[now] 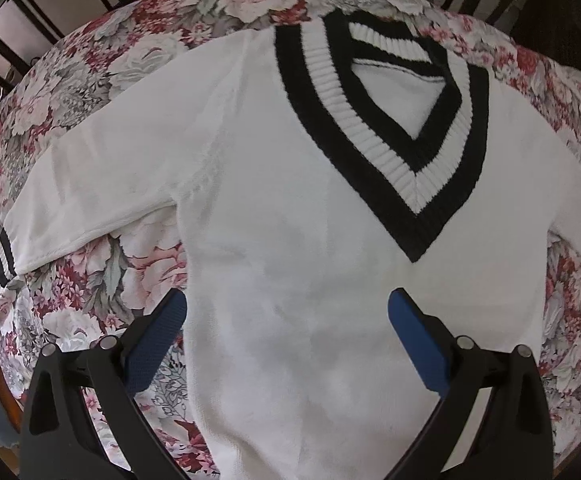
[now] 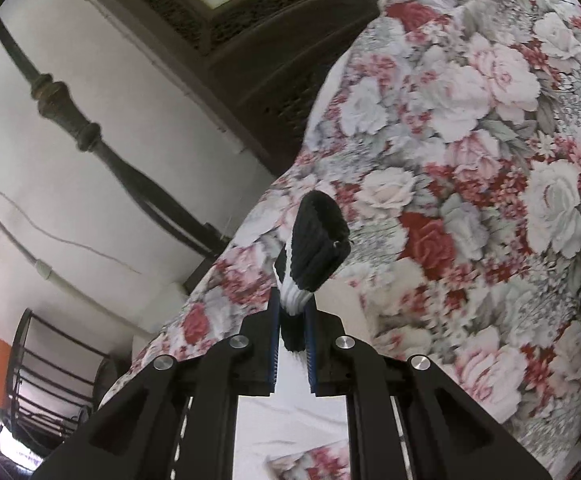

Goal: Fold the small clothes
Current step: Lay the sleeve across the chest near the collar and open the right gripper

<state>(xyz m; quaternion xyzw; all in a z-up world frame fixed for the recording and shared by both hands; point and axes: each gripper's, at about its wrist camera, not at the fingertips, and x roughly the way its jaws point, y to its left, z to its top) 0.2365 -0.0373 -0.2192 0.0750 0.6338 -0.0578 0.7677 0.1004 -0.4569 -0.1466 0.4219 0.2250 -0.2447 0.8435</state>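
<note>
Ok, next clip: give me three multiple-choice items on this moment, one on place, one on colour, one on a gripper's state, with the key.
1. Where does the white V-neck sweater lie?
A. spread flat on the floral bedspread
B. hung on a chair
C. folded in a basket

2. What colour are the stripes on the sweater's neckline?
A. red
B. black
C. green

3. What state is the right gripper in?
A. wide open, nothing in it
B. shut on nothing
C. shut on the striped ribbed cuff

Key:
1 A, the left wrist view shows the sweater laid out front-up on the flowered cloth.
2 B, two black bands flank a white rib.
3 C, the right wrist view shows the black-and-white knit pinched between the blue pads.
</note>
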